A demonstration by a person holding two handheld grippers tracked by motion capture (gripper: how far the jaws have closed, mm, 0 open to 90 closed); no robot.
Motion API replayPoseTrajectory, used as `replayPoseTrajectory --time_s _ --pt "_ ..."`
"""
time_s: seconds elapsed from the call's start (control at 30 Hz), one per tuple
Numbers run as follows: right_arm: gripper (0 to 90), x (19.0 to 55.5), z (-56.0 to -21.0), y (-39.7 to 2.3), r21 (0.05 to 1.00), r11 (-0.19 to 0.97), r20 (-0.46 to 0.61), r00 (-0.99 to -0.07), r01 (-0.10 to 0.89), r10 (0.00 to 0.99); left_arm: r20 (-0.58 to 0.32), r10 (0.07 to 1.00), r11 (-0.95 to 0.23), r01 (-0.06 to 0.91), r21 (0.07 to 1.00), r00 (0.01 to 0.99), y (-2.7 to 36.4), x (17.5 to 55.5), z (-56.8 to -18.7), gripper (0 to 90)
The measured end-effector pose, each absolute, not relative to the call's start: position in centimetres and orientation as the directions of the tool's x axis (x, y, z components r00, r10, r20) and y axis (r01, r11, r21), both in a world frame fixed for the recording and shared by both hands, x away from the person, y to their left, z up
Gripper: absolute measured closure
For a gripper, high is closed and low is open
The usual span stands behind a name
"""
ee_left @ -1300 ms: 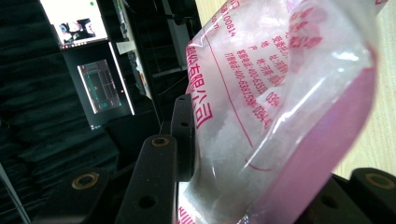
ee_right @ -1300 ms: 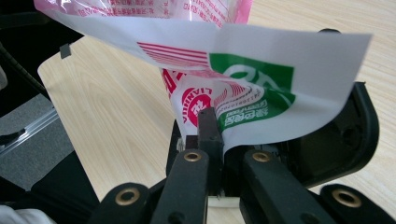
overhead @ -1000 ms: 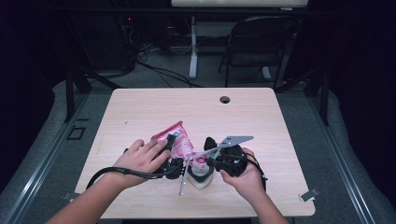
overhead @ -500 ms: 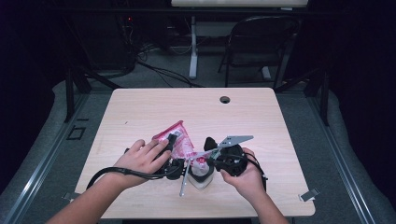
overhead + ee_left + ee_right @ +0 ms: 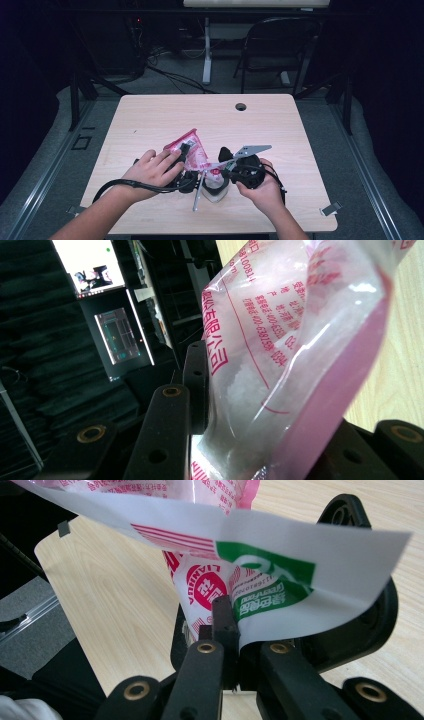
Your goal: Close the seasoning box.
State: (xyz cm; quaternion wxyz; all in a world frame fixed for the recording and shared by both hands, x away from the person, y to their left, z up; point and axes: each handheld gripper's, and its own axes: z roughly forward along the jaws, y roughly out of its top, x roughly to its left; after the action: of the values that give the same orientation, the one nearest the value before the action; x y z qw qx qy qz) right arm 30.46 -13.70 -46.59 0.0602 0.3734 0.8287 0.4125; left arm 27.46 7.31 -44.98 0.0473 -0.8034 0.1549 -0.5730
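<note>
A pink and clear plastic bag (image 5: 192, 147) with red print and white grains inside is held up over the table's near middle. In the left gripper view the bag (image 5: 280, 340) sits between the black jaws of my left gripper (image 5: 260, 410), which is shut on its lower part. My left gripper (image 5: 184, 152) comes in from the left in the high view. My right gripper (image 5: 220, 170) faces it from the right. Seen in the right gripper view, my right gripper (image 5: 226, 615) is shut on a white flap (image 5: 310, 575) of the bag with green and red print.
The light wooden table (image 5: 150, 120) has a round cable hole (image 5: 241, 106) near its far edge. A dark chair (image 5: 275, 45) and cables lie on the floor beyond. Black cables trail from both grippers along the forearms.
</note>
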Motion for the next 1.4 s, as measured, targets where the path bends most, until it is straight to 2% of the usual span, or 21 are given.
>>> replayPoseTrajectory --time_s 1.4 --pt "90.0 30.49 -46.67 -13.69 0.730 0.377 0.208 -0.711 0.570 0.672 0.905 -0.304 -0.946 -0.204 -0.250 0.298 7.14 27.42 -44.83 73.5"
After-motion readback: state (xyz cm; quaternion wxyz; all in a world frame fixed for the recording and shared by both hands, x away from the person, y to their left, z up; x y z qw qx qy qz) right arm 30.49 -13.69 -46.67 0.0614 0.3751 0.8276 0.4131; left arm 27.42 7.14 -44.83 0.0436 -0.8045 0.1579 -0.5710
